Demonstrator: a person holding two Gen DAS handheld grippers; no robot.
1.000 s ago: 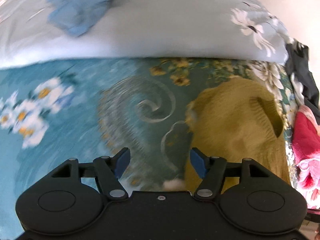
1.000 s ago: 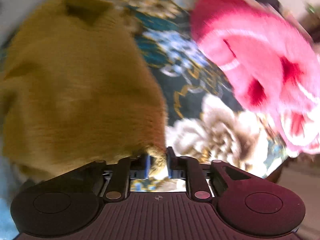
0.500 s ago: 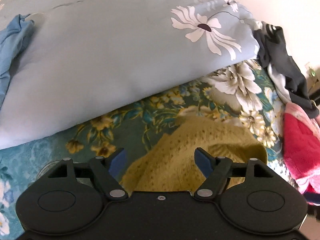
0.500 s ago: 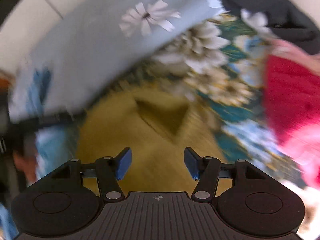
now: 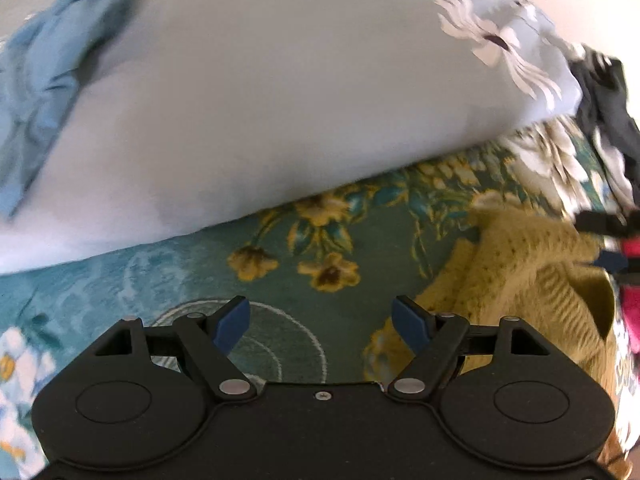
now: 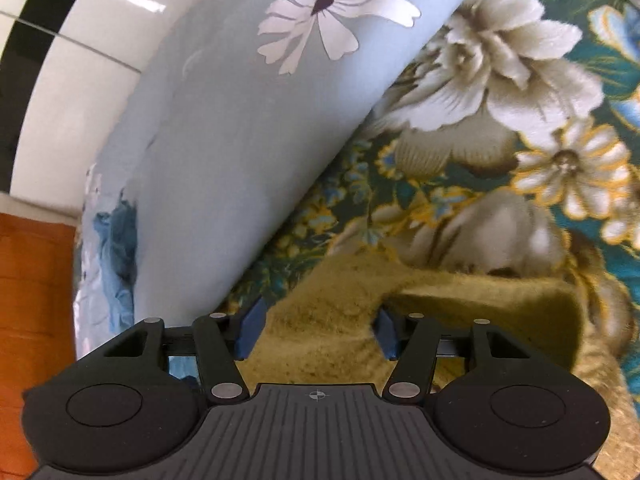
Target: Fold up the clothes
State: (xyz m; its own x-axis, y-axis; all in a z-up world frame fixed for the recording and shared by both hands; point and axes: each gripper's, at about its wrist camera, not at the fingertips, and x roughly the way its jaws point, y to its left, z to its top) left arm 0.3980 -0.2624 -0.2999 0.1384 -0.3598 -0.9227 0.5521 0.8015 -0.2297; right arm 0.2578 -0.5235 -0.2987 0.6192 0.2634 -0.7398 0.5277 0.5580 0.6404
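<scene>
A mustard-yellow knitted sweater lies on the teal floral bedspread, at the right of the left wrist view. My left gripper is open and empty above the bedspread, just left of the sweater. In the right wrist view the sweater lies right under my right gripper, which is open with its blue fingertips either side of a fold near the neck opening. The right gripper's tip also shows at the right edge of the left wrist view.
A big pale blue pillow with white flowers lies behind the sweater. A light blue garment rests on the pillow at the left. A dark garment and a pink one lie at the right edge.
My right gripper let go of the sweater's edge, opened and swung over to the neck end. My left gripper, still open, shifted left, so the sweater now lies to its right.
</scene>
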